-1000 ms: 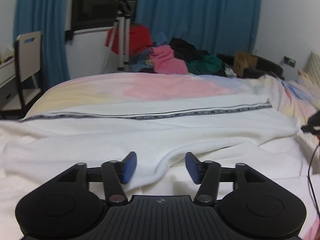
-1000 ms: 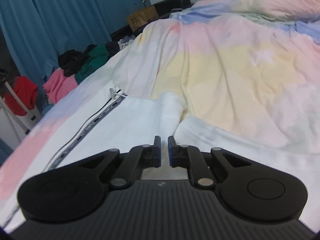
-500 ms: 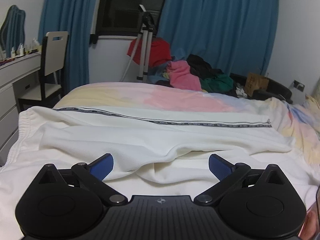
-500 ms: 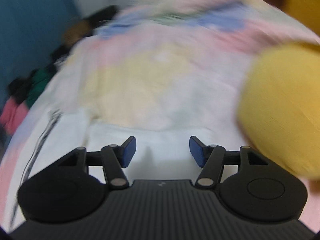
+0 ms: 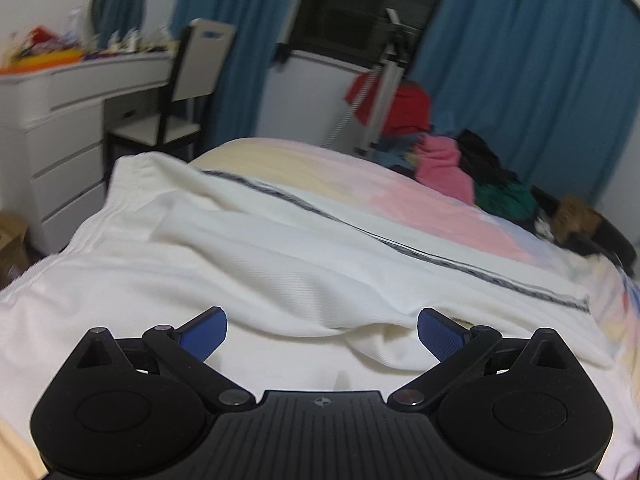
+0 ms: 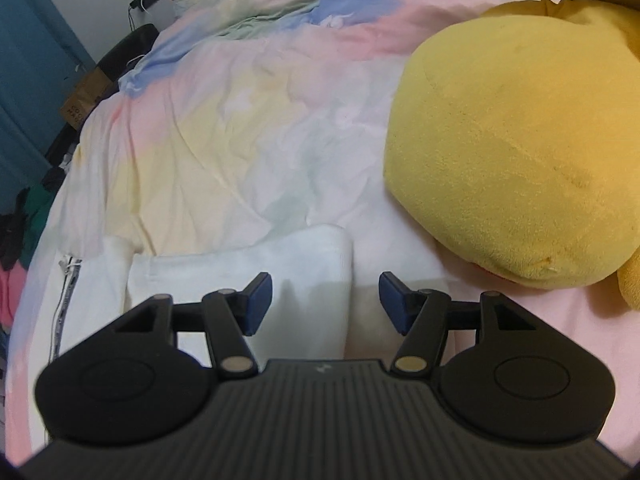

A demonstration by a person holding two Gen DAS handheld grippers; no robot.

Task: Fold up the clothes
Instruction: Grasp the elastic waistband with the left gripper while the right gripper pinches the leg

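A large yellow plush toy lies on the pastel bedspread ahead and to the right of the right gripper, close to its right finger and crowding that side. The white garment, with 1 dark patterned stripe, is spread across the bed under and ahead of both grippers. Its folded end sits just ahead of the right gripper, whose jaws have just been opening and now stand apart above the cloth, gripping nothing. The left gripper is spread wide, released, over a rumpled fold. Beyond it, a clothes pile, tripod, chair and dresser ring the bed's far edge. Bare bedspread lies straight ahead of the right gripper.
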